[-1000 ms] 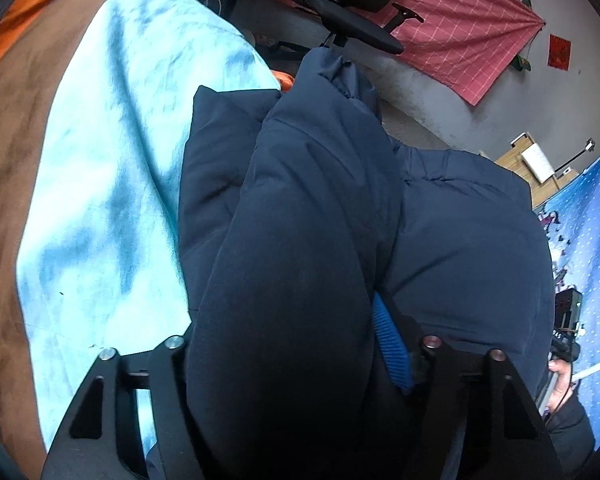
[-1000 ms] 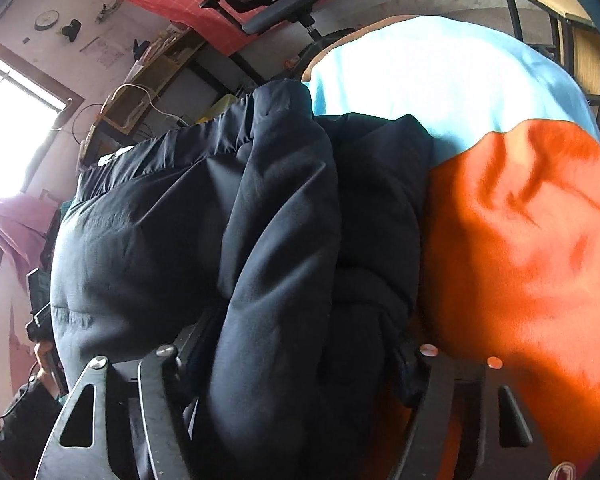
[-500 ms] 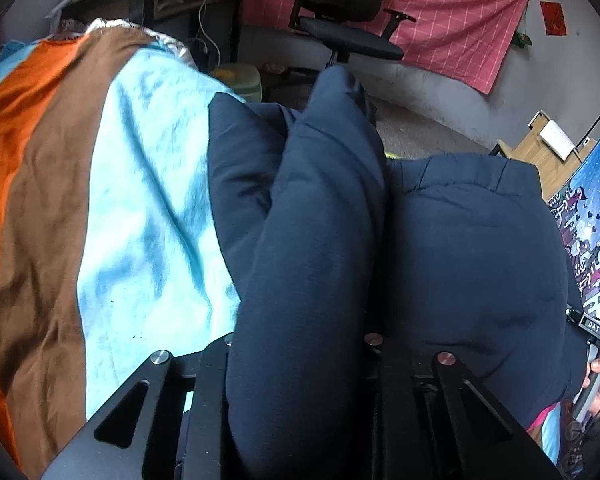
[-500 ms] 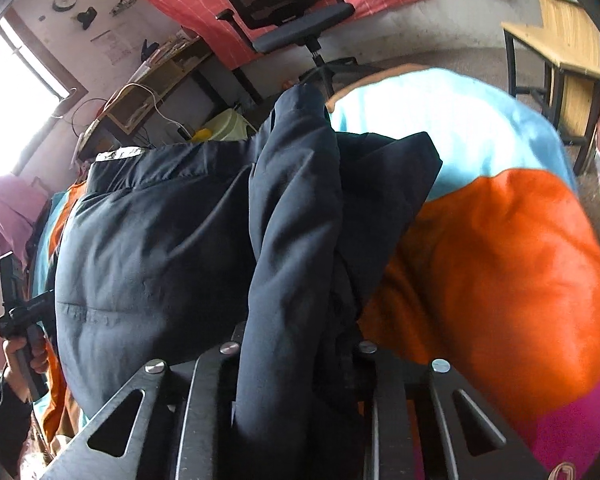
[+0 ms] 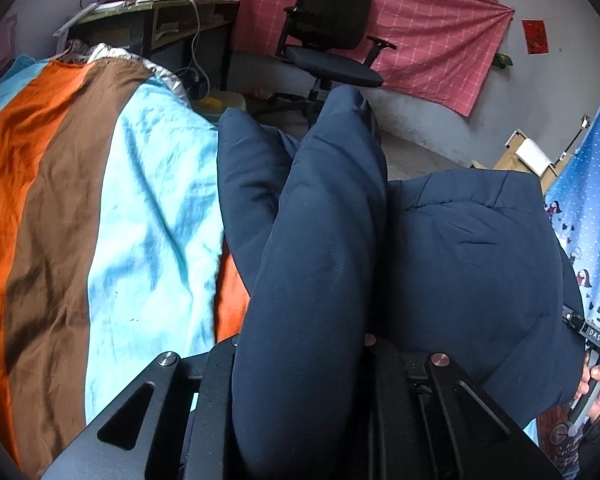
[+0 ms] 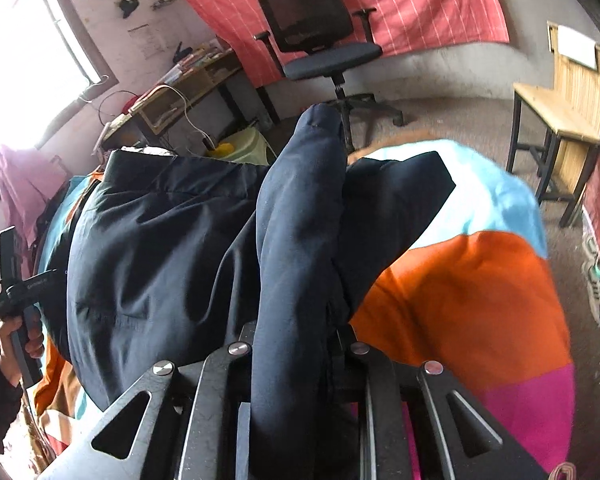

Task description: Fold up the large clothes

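Both grippers pinch folds of the navy padded jacket (image 5: 312, 280): left gripper (image 5: 300, 360) and right gripper (image 6: 296, 344) each have fabric bulging up between their fingers. Beyond them, the jacket lies over the striped bedspread (image 5: 100, 220).

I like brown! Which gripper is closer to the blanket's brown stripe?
Left. The left gripper clamps the puffy navy jacket on the side toward the brown blanket stripe; the right gripper holds its far side.
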Motion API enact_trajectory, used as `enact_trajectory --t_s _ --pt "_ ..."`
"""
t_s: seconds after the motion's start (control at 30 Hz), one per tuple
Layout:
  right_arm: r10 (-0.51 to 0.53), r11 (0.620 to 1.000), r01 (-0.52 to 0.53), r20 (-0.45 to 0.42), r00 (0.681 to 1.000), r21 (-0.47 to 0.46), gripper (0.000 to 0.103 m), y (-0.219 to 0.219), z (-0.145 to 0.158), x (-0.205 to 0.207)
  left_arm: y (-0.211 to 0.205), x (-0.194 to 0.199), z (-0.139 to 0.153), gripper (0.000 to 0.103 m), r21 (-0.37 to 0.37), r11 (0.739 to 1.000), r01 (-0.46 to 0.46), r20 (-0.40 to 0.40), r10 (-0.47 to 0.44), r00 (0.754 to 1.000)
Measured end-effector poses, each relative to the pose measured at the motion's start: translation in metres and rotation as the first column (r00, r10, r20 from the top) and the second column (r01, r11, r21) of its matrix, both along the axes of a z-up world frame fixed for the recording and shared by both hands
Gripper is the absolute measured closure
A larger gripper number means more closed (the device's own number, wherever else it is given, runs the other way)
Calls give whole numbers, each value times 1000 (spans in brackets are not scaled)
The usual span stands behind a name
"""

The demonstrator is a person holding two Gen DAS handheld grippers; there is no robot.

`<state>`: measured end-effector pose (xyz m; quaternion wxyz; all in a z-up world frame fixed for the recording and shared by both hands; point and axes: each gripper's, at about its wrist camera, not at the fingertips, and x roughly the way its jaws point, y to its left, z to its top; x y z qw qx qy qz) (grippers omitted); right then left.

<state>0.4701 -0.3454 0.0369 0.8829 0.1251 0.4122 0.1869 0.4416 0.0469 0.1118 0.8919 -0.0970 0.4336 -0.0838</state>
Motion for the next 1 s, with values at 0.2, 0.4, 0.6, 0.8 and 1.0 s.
enact_trajectory --t_s 0.2,0.4,0.6,0.8,1.0 --pt "6 1000 -5 34 999 -18 87 0 21 -21 -3 -6 28 88 -9 1000 7 16 -7 1000" --pt "23 1000 -22 36 999 -19 87 0 28 -30 10 -14 24 88 -56 998 -4 -4 4 1000" --pt "39 999 -39 26 999 -18 87 7 21 -35 16 -16 3 88 -43 999 -11 -35 9 999" --pt "17 999 -18 -36 999 -33 86 14 -11 -27 15 -1 -41 87 -11 999 -34 -117 32 993" --pt "-69 995 59 -123 990 -78 74 4 -57 -14 25 5 -57 79 -14 999 -48 -147 45 988"
